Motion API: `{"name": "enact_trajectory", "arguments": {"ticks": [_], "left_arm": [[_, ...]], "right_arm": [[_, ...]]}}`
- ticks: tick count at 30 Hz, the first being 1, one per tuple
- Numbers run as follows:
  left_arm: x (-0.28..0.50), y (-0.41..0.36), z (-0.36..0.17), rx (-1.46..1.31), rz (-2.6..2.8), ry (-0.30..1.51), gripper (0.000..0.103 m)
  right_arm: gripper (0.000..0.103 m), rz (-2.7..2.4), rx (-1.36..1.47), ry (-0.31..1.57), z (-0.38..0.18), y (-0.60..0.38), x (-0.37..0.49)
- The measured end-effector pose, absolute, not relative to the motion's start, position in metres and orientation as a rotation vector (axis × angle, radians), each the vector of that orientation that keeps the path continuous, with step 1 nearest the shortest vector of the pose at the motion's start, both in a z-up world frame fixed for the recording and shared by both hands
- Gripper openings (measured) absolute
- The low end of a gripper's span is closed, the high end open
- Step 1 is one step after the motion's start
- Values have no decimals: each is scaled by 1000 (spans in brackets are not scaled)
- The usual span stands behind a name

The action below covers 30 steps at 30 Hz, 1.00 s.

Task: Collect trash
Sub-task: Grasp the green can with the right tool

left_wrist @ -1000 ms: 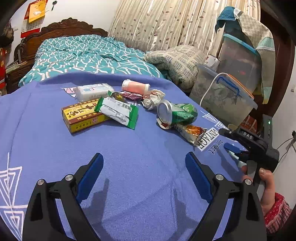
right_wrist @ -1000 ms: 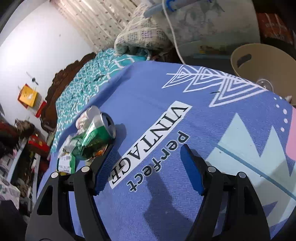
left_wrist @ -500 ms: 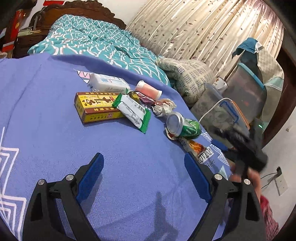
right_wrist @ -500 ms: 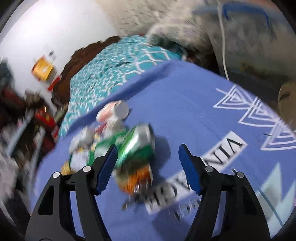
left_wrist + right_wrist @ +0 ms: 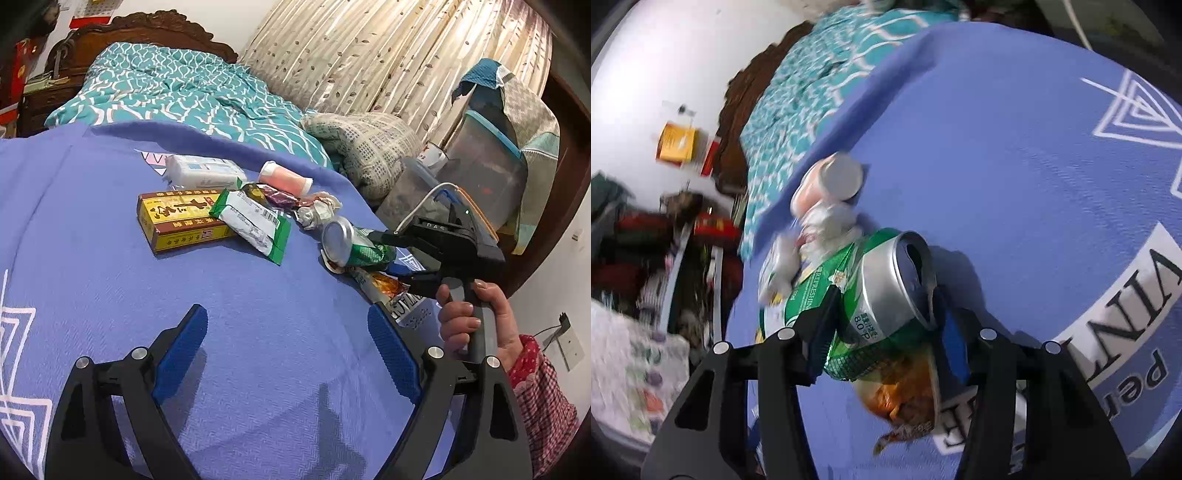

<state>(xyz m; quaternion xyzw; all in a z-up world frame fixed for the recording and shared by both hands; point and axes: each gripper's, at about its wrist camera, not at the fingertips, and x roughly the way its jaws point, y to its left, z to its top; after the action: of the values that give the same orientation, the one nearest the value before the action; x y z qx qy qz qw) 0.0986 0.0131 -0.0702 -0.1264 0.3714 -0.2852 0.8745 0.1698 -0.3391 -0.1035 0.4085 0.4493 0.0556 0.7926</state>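
A dented green can [image 5: 871, 295] lies on its side on the blue blanket [image 5: 110, 295], on top of an orange snack wrapper [image 5: 901, 395]. My right gripper [image 5: 886, 314] has the can between its jaws, which are closing; both pads touch the can's sides. The left wrist view shows the same can [image 5: 354, 247] with the right gripper [image 5: 384, 253] around it, held by a hand. My left gripper [image 5: 286, 314] hangs open and empty over bare blanket. Further back lie a yellow box [image 5: 181, 221], a green-and-white wrapper [image 5: 255, 225], a white tissue pack [image 5: 203, 173], a pink bottle [image 5: 284, 179] and crumpled paper [image 5: 317, 212].
A teal quilt [image 5: 177, 92] covers the bed behind the blanket. A patterned pillow [image 5: 365, 147] and stacked plastic storage boxes [image 5: 480, 173] with a white cable stand at the right, before a curtain [image 5: 388, 55]. The blanket's edge drops off near the right hand.
The right gripper has swung from the printed lettering over to the green can and narrowed its jaws around it. The left gripper has rolled a little and kept its place.
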Motion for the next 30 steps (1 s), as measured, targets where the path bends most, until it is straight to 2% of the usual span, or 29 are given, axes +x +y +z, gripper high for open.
{"name": "enact_trajectory", "arguments": {"ticks": [6,8,9,10,13,15,16,22,25,30], "left_arm": [[98,15,-68,-285,-675,777,84],[98,22,-66,-323,-690,773,84],[99,27,-64,-343,-689,769,84],[99,30,-62,-350,-687,766,84],[98,32,-50,-326,-699,749,85],[101,28,-43,-307,-708,749,85],[103,26,-42,-301,-713,754,85],[135,-1,-48,-266,-727,831,84],[151,-17,-59,-257,-753,899,84],[170,-28,-73,-256,-778,968,84]], "right_arm": [[53,273,781,978,-82,-287,135],[59,337,696,993,-78,-258,125],[66,367,645,992,-73,-246,119],[77,381,604,977,-68,-240,113],[77,312,581,856,-48,-252,99],[70,258,630,797,-43,-271,91],[64,220,654,787,-45,-281,89],[40,181,724,833,-74,-281,69],[40,250,765,827,-81,-257,50],[38,335,670,886,-82,-213,22]]}}
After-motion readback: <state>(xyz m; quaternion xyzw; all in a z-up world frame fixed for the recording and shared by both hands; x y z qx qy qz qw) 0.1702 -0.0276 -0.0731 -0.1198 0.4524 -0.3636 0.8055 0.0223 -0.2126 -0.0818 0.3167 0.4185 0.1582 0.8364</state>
